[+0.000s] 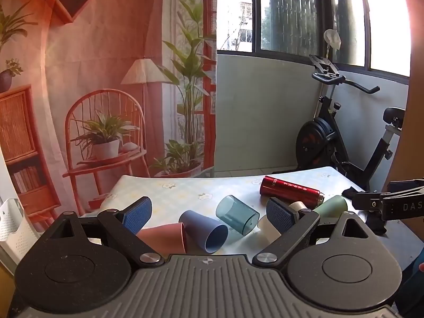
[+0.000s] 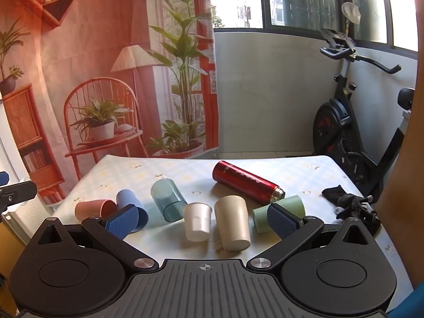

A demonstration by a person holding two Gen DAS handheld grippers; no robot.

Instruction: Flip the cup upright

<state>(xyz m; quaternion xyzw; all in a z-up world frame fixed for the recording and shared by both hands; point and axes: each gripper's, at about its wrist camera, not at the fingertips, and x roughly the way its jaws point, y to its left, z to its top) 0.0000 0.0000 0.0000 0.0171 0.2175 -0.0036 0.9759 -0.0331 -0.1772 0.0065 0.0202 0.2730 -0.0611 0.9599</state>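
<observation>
1. The left gripper is held with its jaws spread wide, nothing between them.
2. The right gripper is likewise released and empty.
3. Six cups are seen on the checked tablecloth: the small white plastic cup stands upright, while the tall beige cup is inverted beside it.
4. The red metal flask lies on its side behind them.

Black gripper linkages, blue textured pads, silver screws.

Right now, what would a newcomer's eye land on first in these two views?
A scatter of toppled cups on the table: pink cup farthest left, teal cup mid-table, beige cup nearest. Behind them lies a shiny red flask. Both grippers, left gripper and right gripper, hang open, holding nothing.
</observation>
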